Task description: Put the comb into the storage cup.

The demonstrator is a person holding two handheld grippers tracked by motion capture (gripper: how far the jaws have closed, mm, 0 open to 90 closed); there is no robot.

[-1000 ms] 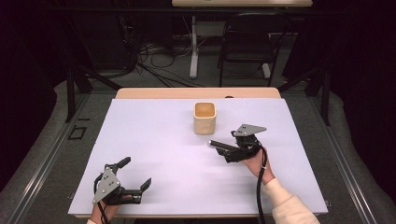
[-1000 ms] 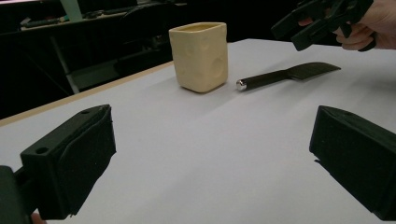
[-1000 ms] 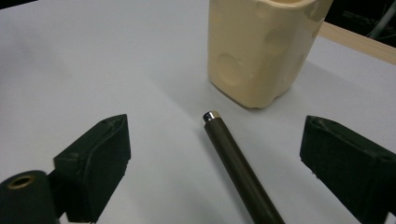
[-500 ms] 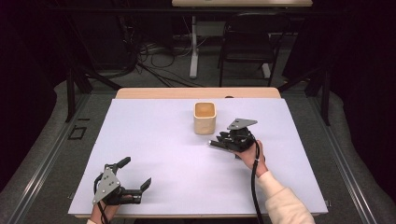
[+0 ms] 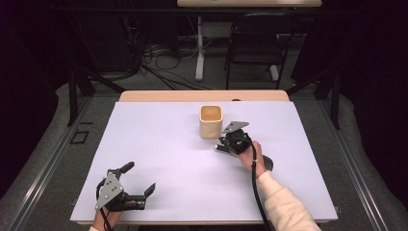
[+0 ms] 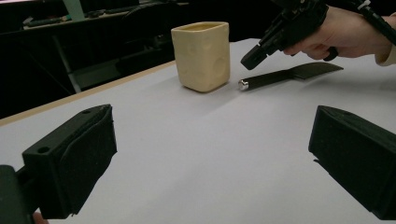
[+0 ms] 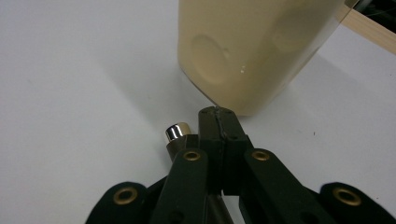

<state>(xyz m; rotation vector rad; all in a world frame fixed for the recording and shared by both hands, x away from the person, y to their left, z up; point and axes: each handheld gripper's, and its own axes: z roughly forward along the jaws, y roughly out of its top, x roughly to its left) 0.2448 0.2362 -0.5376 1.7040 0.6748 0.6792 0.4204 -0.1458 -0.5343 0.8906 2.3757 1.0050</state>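
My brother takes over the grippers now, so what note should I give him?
Left gripper: open, empty, near the table's front left corner.
Right gripper: jaws just closed, shut with nothing between them, above the knife's handle end.
Things: knife lies flat beside the cream cup.
Done: right gripper brought to the knife.
Left: probably reopen and grip the handle.

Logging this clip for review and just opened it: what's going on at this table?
A person works at a white table with a gripper in each hand. The right gripper hovers just above a black knife lying beside a cream cup. Its jaws have just closed and now stand shut, apparently on nothing: the knife's silver-capped handle end lies beside and below them. The left gripper rests open near the table's front edge, away from both things.
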